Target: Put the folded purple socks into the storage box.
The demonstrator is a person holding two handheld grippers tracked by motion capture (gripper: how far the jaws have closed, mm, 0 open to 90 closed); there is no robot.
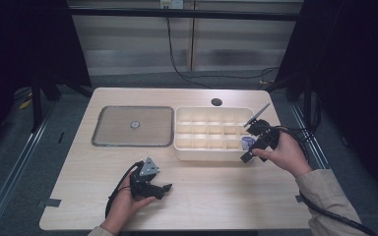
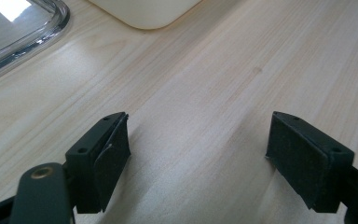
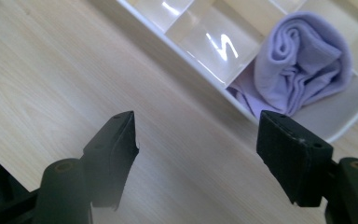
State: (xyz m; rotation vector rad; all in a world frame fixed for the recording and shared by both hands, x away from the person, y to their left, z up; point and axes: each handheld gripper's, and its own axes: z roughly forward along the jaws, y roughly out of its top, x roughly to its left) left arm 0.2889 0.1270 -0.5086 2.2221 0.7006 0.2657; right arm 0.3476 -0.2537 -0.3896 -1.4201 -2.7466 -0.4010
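Observation:
A rolled lilac cloth lies in the front right compartment of a white divided organizer. In the high view the cloth shows just past the organizer's front wall. My right gripper hovers open over the bare wood just outside that corner, nothing between its pads; in the high view the right gripper sits at the box's front right. My left gripper stands open above bare table, empty. In the high view the left gripper is near the front edge, pointing right.
A flat grey tray with a small round object on it lies left of the organizer. The tray's corner and the organizer's corner show beyond the left jaws. A cable hole sits at the table's back.

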